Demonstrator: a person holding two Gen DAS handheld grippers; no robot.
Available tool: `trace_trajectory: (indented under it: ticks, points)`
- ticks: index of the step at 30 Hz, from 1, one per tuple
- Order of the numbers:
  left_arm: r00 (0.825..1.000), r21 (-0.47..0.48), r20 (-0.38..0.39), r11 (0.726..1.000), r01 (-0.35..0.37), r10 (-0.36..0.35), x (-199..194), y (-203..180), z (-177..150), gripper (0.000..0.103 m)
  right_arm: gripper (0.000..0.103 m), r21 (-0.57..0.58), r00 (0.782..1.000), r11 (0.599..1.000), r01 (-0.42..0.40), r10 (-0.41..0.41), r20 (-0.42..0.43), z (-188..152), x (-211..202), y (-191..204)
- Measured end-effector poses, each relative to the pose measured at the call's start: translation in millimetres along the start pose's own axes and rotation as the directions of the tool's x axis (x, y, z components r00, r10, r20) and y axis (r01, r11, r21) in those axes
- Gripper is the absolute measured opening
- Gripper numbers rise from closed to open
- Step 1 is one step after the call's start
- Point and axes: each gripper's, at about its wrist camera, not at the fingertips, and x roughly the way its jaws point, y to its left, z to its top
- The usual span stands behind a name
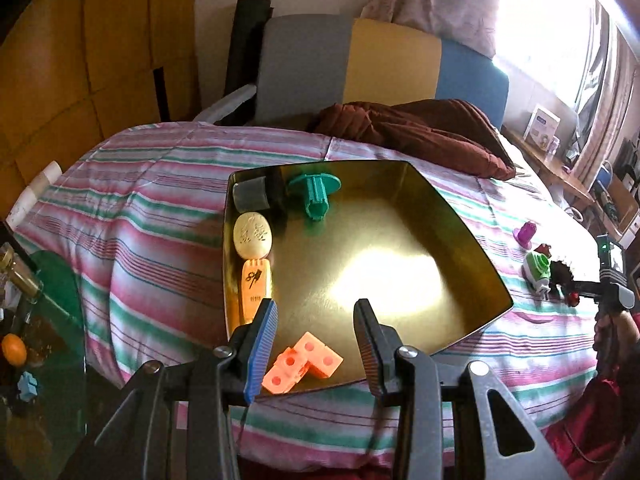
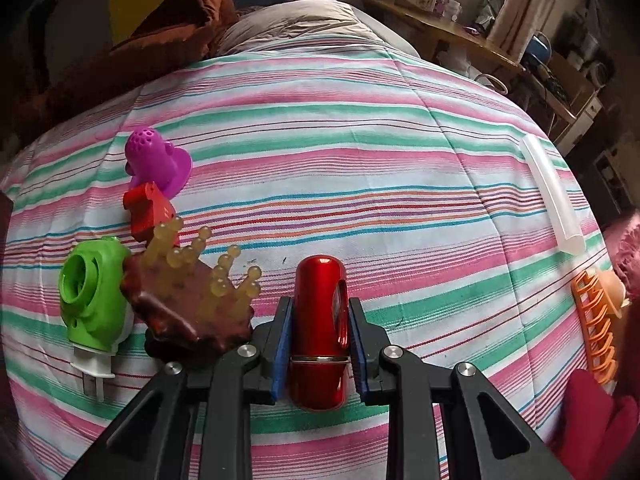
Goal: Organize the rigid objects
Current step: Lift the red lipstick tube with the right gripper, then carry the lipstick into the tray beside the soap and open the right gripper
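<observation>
1. While your left gripper [image 1: 316,328] hangs over the near edge of the gold tray [image 1: 460,216], its fingers stand partly open and hold nothing; the orange block piece [image 1: 302,368] lies just below them inside the tray.
2. The tray holds four things: a grey cap [image 1: 251,196], a teal flanged part [image 1: 316,196], a cream-and-orange brush [image 1: 253,256] and that block piece. All look stiff and light.
3. On the striped bed, your right gripper [image 2: 320,320] is clamped across the red metal cylinder [image 2: 318,332]. It looks smooth and slippery, so keep hold at mid-body.
4. Left of it lie one green plug-in device [image 2: 94,292], one brown bristle brush [image 2: 188,300], one red toy [image 2: 148,212] and one purple piece [image 2: 154,156]; right, a white strip [image 2: 552,196] and an orange rack [image 2: 596,320].
</observation>
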Motion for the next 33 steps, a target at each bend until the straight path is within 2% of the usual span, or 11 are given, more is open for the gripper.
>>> trace_trajectory:
  ticks: [5,11,20,26,29,33]
  points:
    - [1.0,0.002,-0.016,1.0,-0.002,0.002,2,1,-3,0.04,0.026,0.004,1.0,1.0,-0.002,0.002,-0.001,0,-1,0]
    - [1.0,0.01,-0.016,1.0,-0.012,0.012,1,-1,-5,0.04,0.026,0.059,1.0,0.998,-0.003,0.002,0.013,1,-4,-8]
    - [1.0,0.018,-0.02,1.0,-0.014,0.014,1,-1,-6,0.04,0.026,0.173,0.99,0.982,-0.073,0.051,0.13,7,-29,-25]
    - [0.999,0.012,-0.035,1.0,-0.007,0.007,5,4,-7,0.04,0.026,0.177,0.961,0.962,-0.208,0.167,0.223,11,-64,-15]
    - [0.999,0.0,-0.037,1.0,-0.007,0.007,7,10,-9,0.04,0.026,0.112,0.94,0.958,-0.263,0.228,0.253,13,-89,9]
    - [1.0,-0.032,-0.03,0.999,-0.008,0.007,5,23,-11,0.04,0.026,-0.018,0.898,0.938,-0.346,0.337,0.282,17,-126,60]
